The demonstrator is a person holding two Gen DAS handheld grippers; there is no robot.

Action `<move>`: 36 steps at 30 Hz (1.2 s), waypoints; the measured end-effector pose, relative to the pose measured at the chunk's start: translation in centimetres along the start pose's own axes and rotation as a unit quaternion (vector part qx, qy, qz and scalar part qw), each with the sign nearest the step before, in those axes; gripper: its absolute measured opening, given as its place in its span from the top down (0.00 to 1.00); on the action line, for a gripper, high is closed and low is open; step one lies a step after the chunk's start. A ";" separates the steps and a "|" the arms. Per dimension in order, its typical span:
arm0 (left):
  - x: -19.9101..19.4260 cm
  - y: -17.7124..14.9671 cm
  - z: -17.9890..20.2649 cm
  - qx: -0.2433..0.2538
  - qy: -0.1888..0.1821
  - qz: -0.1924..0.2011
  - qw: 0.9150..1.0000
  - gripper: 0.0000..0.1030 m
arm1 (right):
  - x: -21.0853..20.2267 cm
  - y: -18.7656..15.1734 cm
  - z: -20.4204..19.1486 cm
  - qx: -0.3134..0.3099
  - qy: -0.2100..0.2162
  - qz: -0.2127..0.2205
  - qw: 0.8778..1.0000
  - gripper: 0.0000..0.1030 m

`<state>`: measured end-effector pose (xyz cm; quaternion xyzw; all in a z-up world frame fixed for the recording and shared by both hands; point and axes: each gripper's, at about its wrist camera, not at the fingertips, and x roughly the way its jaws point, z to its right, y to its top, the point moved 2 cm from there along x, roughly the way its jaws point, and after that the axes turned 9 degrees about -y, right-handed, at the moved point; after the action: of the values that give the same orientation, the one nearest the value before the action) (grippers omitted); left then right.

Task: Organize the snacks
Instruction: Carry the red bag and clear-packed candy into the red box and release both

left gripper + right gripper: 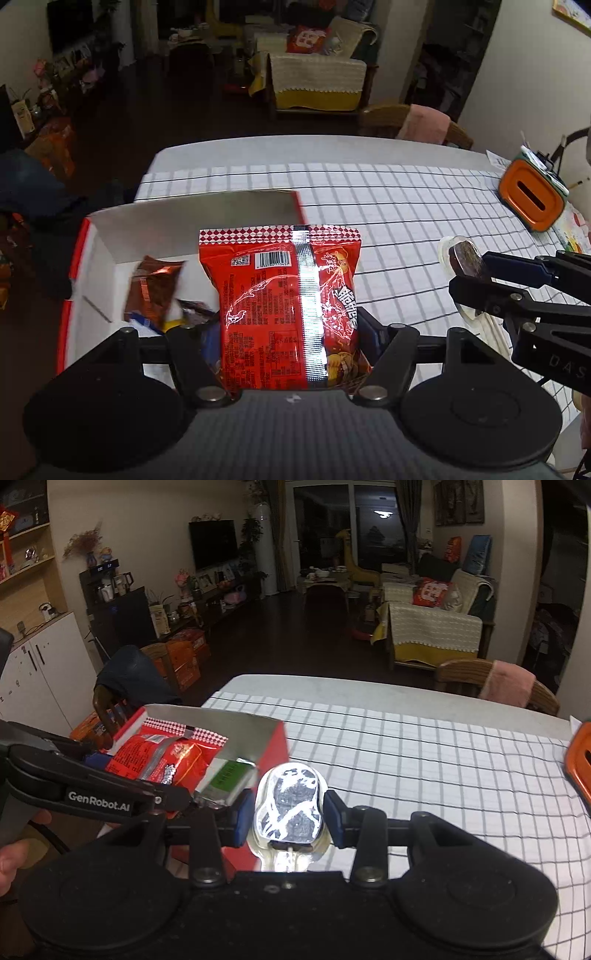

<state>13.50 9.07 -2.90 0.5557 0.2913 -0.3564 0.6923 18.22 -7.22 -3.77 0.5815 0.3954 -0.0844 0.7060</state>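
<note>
- Left wrist view: left tongs (291,332) clamp red snack bag (284,310) over box (107,236); brown packets (153,288) inside.
- Right wrist view: right tongs (288,812) grip clear-wrapped dark snack (291,805); green packet (227,777) shows.

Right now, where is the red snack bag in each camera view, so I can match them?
Left wrist: the red snack bag fills the centre, clamped in the left hand-held gripper.
Right wrist: red snack bag at left, over the box.
Shared landmark: the red-and-white box.

Checked-cloth table (388,206) with red-and-white box (110,236) and orange container (532,192).
</note>
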 end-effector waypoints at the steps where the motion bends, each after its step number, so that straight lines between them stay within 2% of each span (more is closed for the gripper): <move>1: -0.2 0.1 -0.7 -0.003 0.002 0.001 1.000 0.32 | 0.3 0.2 -0.6 0.000 0.002 -0.001 1.000 0.62; 15: 0.5 0.3 -9.9 -0.031 0.030 -0.011 0.999 0.32 | 6.6 3.1 -7.5 -0.009 0.014 -0.027 0.999 0.62; 21: 2.1 0.2 -12.8 -0.041 0.051 -0.020 0.998 0.32 | 10.3 3.3 -9.4 -0.030 0.000 -0.049 0.998 0.62; 31: 6.0 -0.3 -14.3 -0.014 0.060 -0.058 0.996 0.32 | 15.2 2.0 -12.0 -0.035 0.020 -0.091 0.995 0.62; 36: 7.9 -1.1 -14.7 -0.022 0.060 -0.091 0.994 0.32 | 16.2 1.1 -12.4 -0.036 0.028 -0.114 0.992 0.62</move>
<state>17.02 22.00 -12.94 0.5316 0.3894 -0.3780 0.6503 24.06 9.64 -13.73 0.5094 0.4813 -0.1338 0.7007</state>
